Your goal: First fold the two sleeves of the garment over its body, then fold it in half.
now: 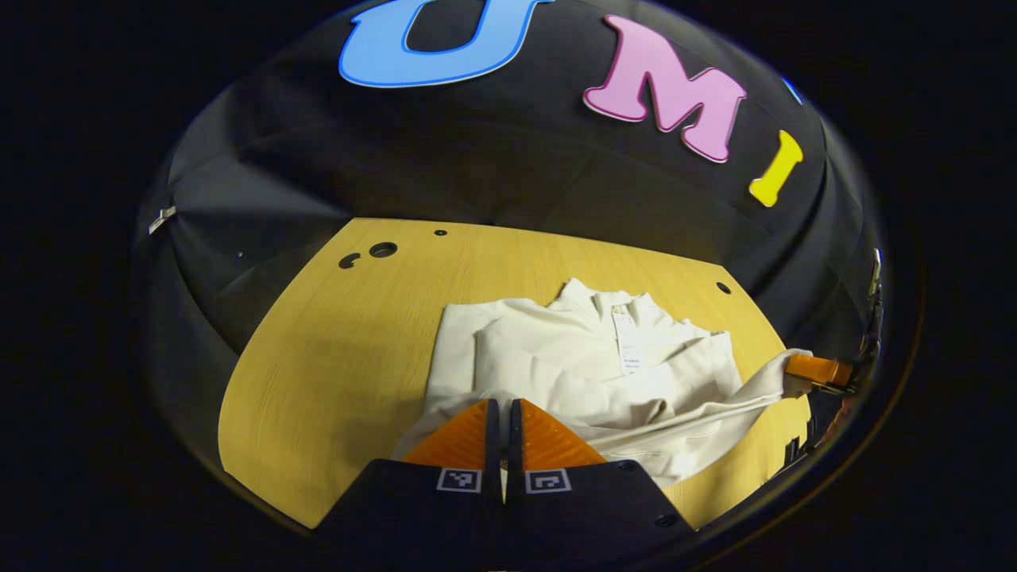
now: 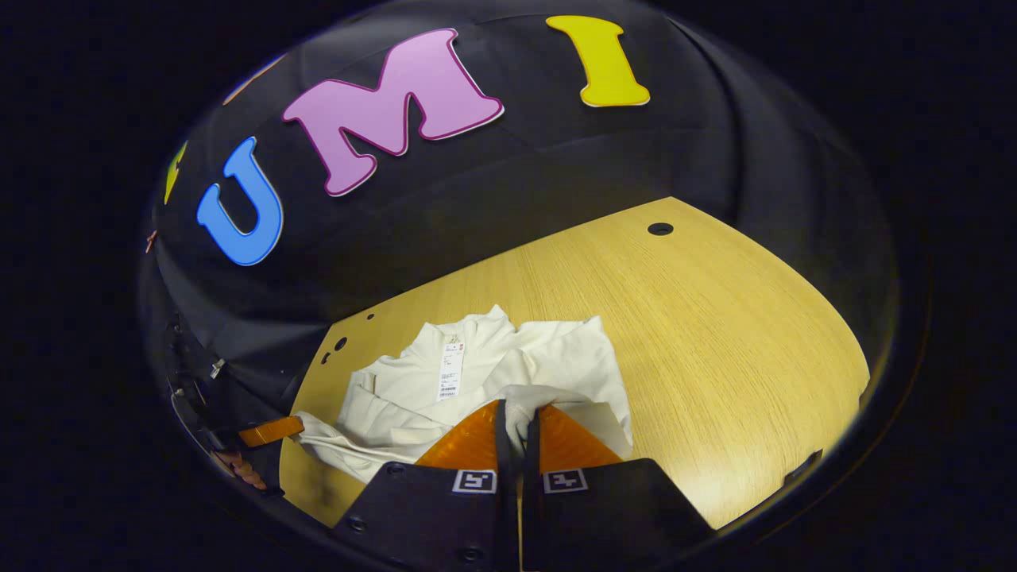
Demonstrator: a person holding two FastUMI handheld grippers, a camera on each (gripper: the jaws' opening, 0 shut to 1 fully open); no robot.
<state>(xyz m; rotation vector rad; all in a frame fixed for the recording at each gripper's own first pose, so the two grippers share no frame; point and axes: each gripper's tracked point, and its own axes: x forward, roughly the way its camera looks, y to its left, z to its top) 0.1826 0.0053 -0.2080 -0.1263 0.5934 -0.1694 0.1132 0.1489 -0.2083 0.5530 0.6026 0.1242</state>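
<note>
A cream garment (image 1: pixel 572 349) lies on the wooden table (image 1: pixel 334 357), collar at the far side, with a white tag (image 1: pixel 628 342) on top. Its sleeves lie folded over the body. My left gripper (image 1: pixel 503 407) is shut at the near left hem, and cloth runs in under its tips. The right gripper (image 1: pixel 790 367) shows at the far right, pinching a stretched corner of cloth. In the right gripper view, my right gripper (image 2: pixel 516 409) is shut on a bunched fold of the garment (image 2: pixel 413 389). The left gripper (image 2: pixel 298 427) holds the other hem corner at the left.
Bare wood of the table (image 2: pixel 715 334) spreads to the right of the garment in the right gripper view. Small round holes (image 1: pixel 383 249) mark the tabletop's far corners. The black booth wall stands close behind the table. A hand (image 2: pixel 242 469) shows behind the left gripper.
</note>
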